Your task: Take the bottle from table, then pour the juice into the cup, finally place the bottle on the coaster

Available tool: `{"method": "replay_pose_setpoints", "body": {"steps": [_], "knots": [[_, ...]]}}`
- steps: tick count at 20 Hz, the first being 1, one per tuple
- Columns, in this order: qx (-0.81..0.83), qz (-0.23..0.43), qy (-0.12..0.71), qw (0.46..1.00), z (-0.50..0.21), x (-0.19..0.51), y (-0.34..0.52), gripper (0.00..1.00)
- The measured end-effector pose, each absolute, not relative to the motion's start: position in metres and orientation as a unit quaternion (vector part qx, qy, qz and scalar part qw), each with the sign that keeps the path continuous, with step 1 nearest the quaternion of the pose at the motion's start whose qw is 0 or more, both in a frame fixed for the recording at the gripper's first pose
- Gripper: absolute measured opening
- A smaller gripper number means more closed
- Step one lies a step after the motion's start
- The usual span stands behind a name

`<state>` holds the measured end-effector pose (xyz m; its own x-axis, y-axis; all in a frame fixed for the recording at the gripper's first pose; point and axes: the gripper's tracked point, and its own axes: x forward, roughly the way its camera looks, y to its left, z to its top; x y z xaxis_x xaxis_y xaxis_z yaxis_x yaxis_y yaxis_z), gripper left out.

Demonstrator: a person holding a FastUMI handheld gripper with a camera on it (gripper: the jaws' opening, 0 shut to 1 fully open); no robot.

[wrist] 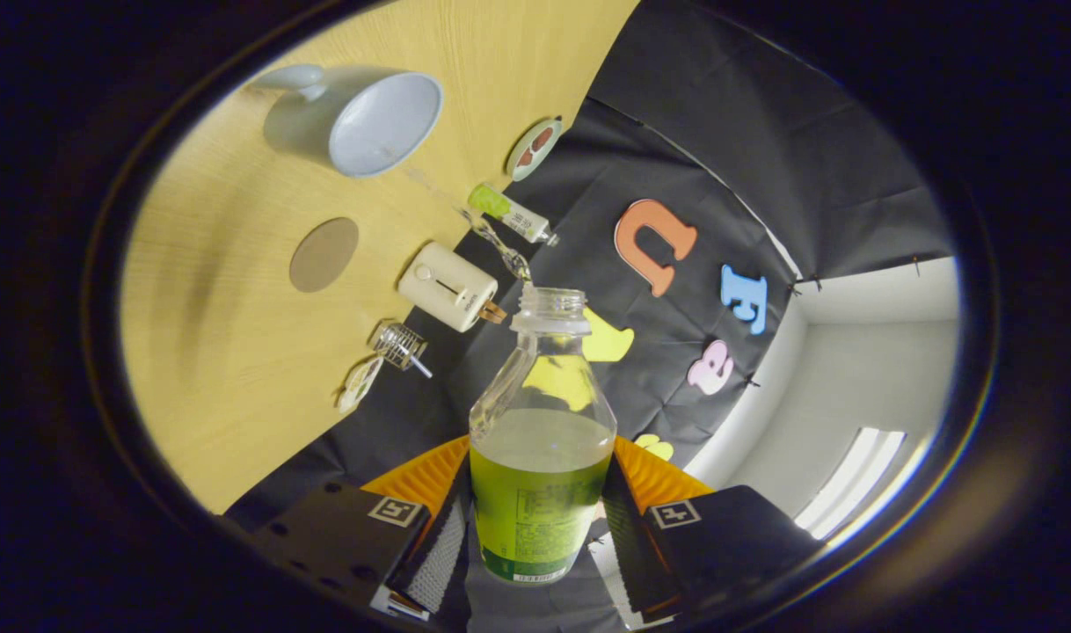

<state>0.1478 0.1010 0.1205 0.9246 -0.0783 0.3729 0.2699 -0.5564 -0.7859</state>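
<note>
Bottle (542, 440) betw tool (535, 527) fingers; cup (379, 119) & coaster (324, 254) beyond on table (219, 369).

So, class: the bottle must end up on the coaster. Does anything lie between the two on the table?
Nothing visible does. The tongs are shut on the bottle, which is tilted towards the cup. The round coaster lies bare on the table, with the white device beside it, not on it.
</note>
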Motion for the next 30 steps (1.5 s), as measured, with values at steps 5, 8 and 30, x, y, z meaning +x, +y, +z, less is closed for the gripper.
{"method": "replay_pose_setpoints", "body": {"steps": [5, 8, 30], "knots": [[-0.875, -0.185, -0.062, 0.444, 0.119, 0.146, 0.111, 0.79], [-0.883, -0.19, -0.069, 0.423, 0.12, 0.153, 0.117, 0.79], [-0.901, -0.231, -0.149, 0.336, 0.172, 0.124, 0.172, 0.79]]}}
